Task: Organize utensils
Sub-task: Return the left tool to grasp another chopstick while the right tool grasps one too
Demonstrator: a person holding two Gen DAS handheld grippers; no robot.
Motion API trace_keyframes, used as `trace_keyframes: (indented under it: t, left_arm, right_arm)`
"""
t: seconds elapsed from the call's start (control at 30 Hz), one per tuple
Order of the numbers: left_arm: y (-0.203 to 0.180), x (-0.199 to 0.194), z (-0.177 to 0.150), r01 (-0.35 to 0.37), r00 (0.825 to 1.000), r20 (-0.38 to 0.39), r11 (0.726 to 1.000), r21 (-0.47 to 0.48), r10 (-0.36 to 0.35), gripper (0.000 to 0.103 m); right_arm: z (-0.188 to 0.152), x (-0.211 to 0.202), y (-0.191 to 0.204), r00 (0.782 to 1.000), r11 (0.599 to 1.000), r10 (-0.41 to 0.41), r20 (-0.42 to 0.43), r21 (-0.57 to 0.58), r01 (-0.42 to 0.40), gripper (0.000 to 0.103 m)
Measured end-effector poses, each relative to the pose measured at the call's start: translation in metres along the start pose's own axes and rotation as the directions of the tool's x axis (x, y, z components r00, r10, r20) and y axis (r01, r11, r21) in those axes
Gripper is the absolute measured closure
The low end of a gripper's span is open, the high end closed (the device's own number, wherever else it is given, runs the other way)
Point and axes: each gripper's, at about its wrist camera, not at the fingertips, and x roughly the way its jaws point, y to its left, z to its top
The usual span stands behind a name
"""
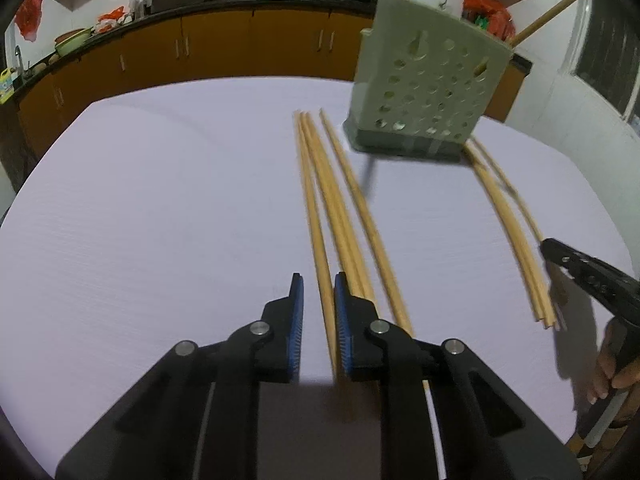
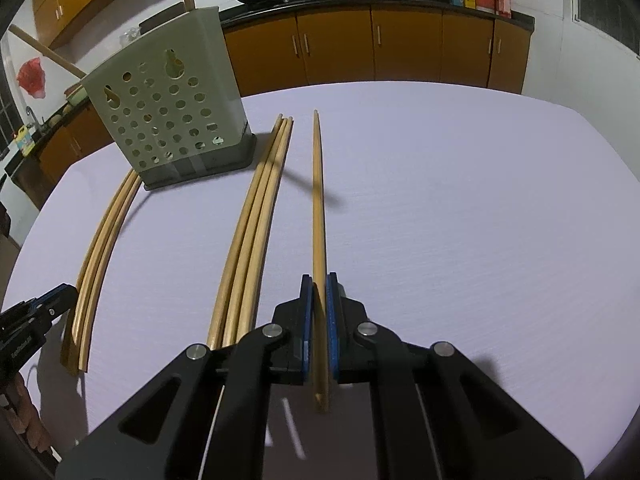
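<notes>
Covering the table (image 2: 480, 200), pale cloth fronts orange cabinets (image 2: 332, 48).

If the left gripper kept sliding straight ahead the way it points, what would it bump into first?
Probably nothing solid soon: the left gripper straddles one chopstick and would run along it over the table. The utensil holder sits off to the right, though depth is hard to judge.
</notes>
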Motion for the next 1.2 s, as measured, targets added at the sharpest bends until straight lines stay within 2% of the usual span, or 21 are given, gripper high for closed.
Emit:
trace_keyframes:
  t: [0.23,0.3,0.37,0.53,0.87,1.2]
  left_arm:
    - [-0.004,0.004,0.003,-0.015,1.000,0.007,1.000,0.016,0.015,0.087]
    - [-0.001,0.006,0.006,-0.026,1.000,0.008,1.000,0.010,0.026,0.094]
    - [0.009,0.007,0.009,-0.020,1.000,0.007,1.000,-0.022,0.020,0.095]
    - [0.036,0.007,0.015,-0.044,0.999,0.012,0.995,-0.094,0.045,0.095]
    - [0.043,0.003,0.011,-0.011,1.000,0.025,0.994,-0.109,0.014,0.094]
    - [0.043,0.004,0.011,-0.015,1.000,0.023,0.994,-0.108,0.017,0.094]
  right_arm:
    - [0.000,0.001,0.006,1.000,1.000,0.011,0.001,-0.013,-0.011,0.095]
    - [-0.001,0.000,0.006,1.000,1.000,0.010,0.003,-0.024,-0.010,0.095]
    - [0.000,0.000,0.001,1.000,1.000,0.001,0.007,-0.012,-0.001,0.095]
    - [0.003,-0.001,-0.017,1.000,0.999,-0.008,0.014,0.042,0.008,0.095]
    - [0.002,0.000,-0.015,1.000,0.999,-0.014,0.010,0.032,0.013,0.095]
    - [0.002,0.000,-0.014,1.000,0.999,-0.020,0.009,0.027,0.020,0.094]
